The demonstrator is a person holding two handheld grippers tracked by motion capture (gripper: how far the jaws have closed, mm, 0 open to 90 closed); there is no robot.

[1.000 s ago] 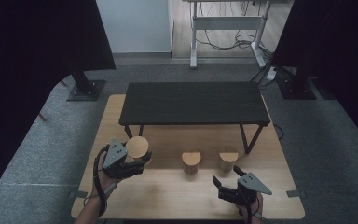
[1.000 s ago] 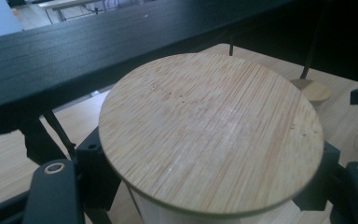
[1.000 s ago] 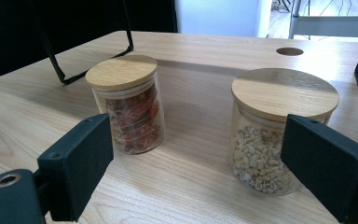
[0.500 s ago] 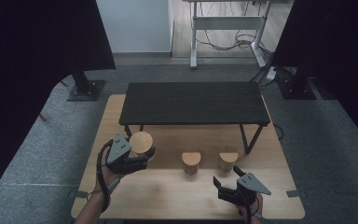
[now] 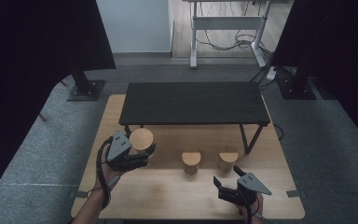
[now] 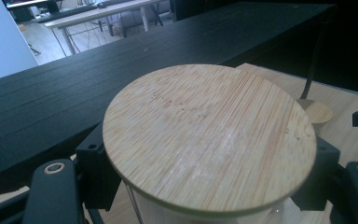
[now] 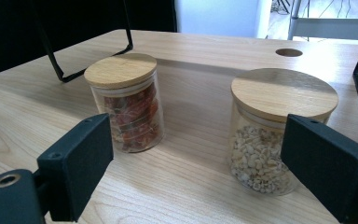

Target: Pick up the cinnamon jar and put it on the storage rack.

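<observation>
My left gripper (image 5: 138, 152) is shut on a glass jar with a round bamboo lid (image 5: 141, 138) and holds it off the table, just in front of the black shelf's (image 5: 193, 102) front left edge. In the left gripper view the lid (image 6: 209, 140) sits between the two black pads (image 6: 95, 172), level with the shelf top (image 6: 51, 107). My right gripper (image 5: 227, 185) is open and low near the table's front right. Its jaws (image 7: 205, 158) frame a jar of red-orange pieces (image 7: 127, 105) and a jar of pale grains (image 7: 279, 135), touching neither.
Both standing jars (image 5: 191, 161) (image 5: 227, 159) are on the light wooden table (image 5: 168, 196) in front of the shelf's right leg (image 5: 246, 139). A round cable hole (image 7: 289, 52) is in the tabletop beyond them. Grey carpet surrounds the table.
My left gripper has carried its jar a little up and away from the person, closer to the black shelf. The right gripper and the two standing jars have stayed put.
</observation>
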